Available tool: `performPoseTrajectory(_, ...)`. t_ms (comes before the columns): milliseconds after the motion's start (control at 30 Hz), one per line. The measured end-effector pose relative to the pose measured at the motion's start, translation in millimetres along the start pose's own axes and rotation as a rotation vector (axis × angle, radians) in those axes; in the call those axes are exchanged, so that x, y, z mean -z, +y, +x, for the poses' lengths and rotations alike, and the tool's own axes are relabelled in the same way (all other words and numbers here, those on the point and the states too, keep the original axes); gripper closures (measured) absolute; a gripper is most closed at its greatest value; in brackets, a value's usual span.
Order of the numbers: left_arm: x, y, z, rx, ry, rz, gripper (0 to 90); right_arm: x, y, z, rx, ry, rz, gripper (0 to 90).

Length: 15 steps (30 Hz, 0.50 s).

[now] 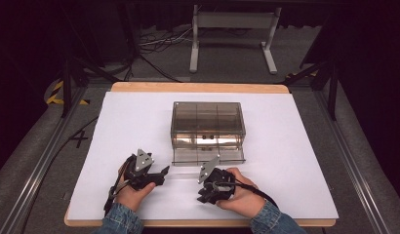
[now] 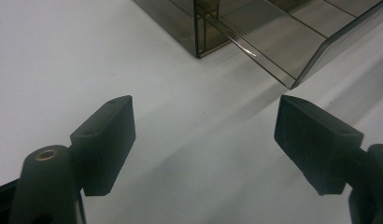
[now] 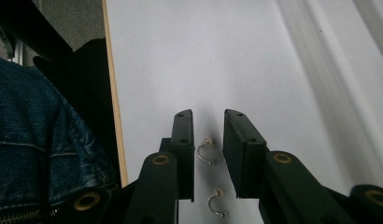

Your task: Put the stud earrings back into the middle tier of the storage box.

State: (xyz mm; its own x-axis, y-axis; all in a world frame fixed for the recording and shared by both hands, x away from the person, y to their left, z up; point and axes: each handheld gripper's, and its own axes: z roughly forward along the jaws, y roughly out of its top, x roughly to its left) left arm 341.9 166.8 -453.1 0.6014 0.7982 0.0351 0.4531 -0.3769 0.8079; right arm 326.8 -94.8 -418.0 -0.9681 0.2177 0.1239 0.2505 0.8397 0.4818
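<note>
The right gripper point(image 3: 208, 154), its 2 black jaws narrowed but not pressing on anything, points down at the white table sheet point(image 1: 295, 161) and straddles 1 of 2 small silver hook earrings with pearl ends point(image 3: 206, 151), the second point(image 3: 216, 201) lying just nearer the hand; this alignment suggests a pick is being set up. The left gripper point(image 2: 203, 140) waits with jaws spread wide and empty, aimed level toward the smoked transparent plastic drawer box point(image 1: 208, 122), whose lower drawer point(image 1: 208, 157) stands pulled out, presumably to receive them.
</note>
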Motion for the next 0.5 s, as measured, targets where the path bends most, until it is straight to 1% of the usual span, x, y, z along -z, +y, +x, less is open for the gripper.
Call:
performPoseTrajectory(33,0.0,0.0,0.0,0.000,0.000,0.000,21.1,-1.0,0.2,-0.8,0.010,-0.008,-0.002,74.0)
performPoseTrajectory(100,-0.2,0.0,0.1,0.002,0.003,-0.003,21.1,-2.3,0.5,-0.9,0.015,-0.010,0.007,74.5)
performPoseTrajectory(167,-0.3,0.0,0.2,0.002,0.003,-0.002,21.1,-3.2,0.8,0.4,0.005,-0.005,0.016,75.0)
performPoseTrajectory(200,-0.3,0.0,0.2,0.002,0.002,-0.002,21.1,-3.6,0.9,-0.1,0.017,-0.008,0.015,75.1)
performPoseTrajectory(400,-0.3,0.0,0.1,0.003,0.002,-0.002,21.1,-6.0,1.2,2.0,0.011,-0.012,0.035,76.2)
performPoseTrajectory(500,-0.1,0.0,0.2,0.000,0.001,0.000,21.0,-8.1,1.9,3.8,0.020,-0.020,0.049,77.1)
